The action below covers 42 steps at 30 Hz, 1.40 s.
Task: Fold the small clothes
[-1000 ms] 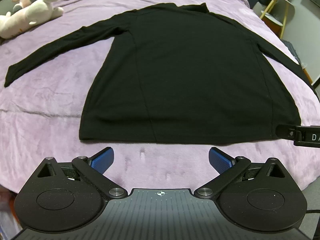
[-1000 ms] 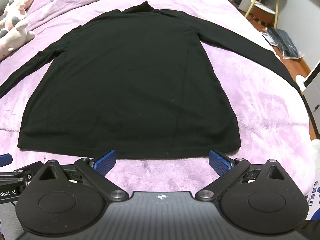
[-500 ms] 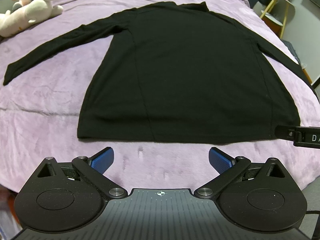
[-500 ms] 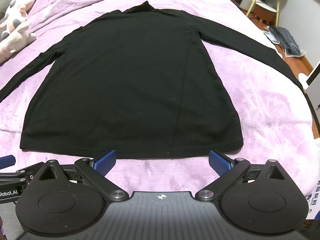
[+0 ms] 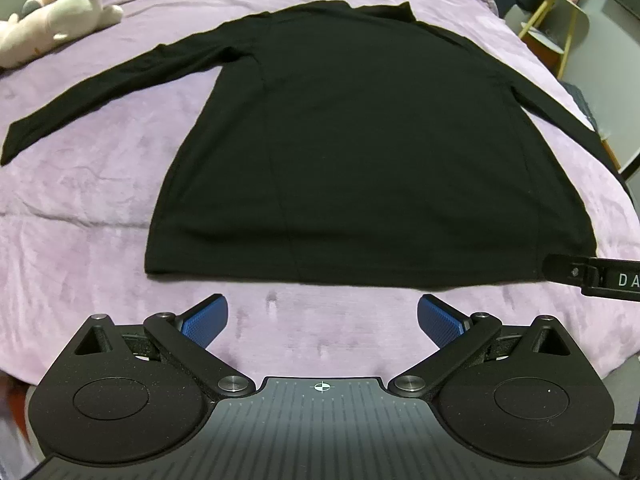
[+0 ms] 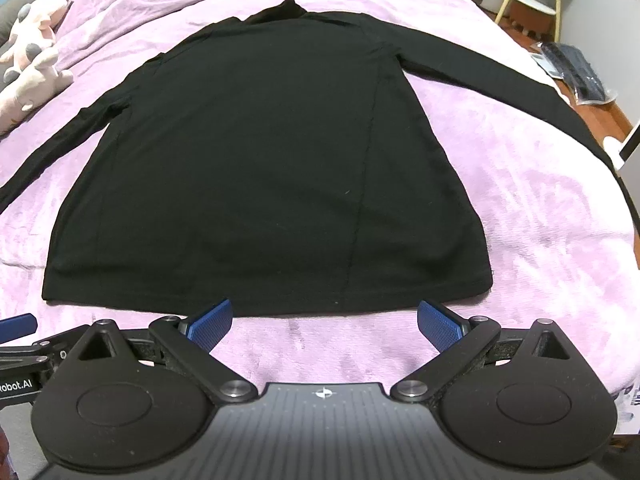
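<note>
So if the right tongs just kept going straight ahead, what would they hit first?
Probably the hem of the black shirt, which lies flat just ahead of the open right tongs, with a thin strip of purple blanket between; height is unclear.

left hand-held gripper (image 5: 322, 318) fingers spread wide, right hand-held gripper (image 6: 325, 319) likewise, side by side

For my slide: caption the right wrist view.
Open right gripper hovers before the hem of a flat black shirt on a purple bed.

We see a purple bed (image 5: 80, 208) carrying a flat black long-sleeved top (image 5: 360, 140); plush toys (image 5: 60, 12) lie at ten o'clock.
</note>
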Tool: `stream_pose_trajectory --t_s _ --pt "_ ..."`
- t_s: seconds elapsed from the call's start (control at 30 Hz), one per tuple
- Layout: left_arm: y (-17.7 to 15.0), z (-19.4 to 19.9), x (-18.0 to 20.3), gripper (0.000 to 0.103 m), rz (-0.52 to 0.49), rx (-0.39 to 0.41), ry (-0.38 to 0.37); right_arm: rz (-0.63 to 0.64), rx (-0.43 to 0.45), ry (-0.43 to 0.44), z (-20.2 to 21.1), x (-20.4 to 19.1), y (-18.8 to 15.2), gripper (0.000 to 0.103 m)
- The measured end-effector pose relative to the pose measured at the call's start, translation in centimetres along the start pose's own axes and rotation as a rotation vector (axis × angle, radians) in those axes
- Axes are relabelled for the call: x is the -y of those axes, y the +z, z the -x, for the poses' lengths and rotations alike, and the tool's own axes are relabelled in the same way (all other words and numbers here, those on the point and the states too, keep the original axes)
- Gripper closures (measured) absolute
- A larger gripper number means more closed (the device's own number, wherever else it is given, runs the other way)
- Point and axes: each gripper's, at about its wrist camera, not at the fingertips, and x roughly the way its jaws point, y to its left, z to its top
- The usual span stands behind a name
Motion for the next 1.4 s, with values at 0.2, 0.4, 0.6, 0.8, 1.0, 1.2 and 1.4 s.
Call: stream_pose_trajectory --t_s 0.2,0.4,0.6,0.8,1.0,1.2,1.4 --pt "0.1 -0.2 0.1 0.000 0.004 -0.009 0.000 -0.010 -0.007 0.020 -0.5 0.5 -0.1 0.004" --pt "0.2 -0.6 0.1 0.000 0.011 -0.007 -0.014 -0.059 0.092 0.153 -0.1 2.2 -0.1 0.004" --pt "0.6 -0.9 -0.2 0.000 0.040 0.012 -0.036 -0.161 0.393 0.340 1.2 7.0 -1.0 0.004" --pt "1.5 -1.5 -0.5 0.000 0.084 0.050 -0.071 -0.434 0.369 0.297 -1.7 16.1 0.6 0.004" --pt "2.9 -3.1 0.6 0.000 0.033 0.032 -0.049 -0.859 0.482 0.240 -4.9 29.3 1.5 0.017" --pt "3.9 -5.1 1.6 0.000 0.064 -0.017 -0.081 -1.178 0.502 0.207 -10.0 36.1 1.9 0.050" --pt "4.6 -6.2 2.4 0.000 0.048 -0.035 -0.061 -1.256 0.516 0.186 -12.4 38.4 3.9 0.051"
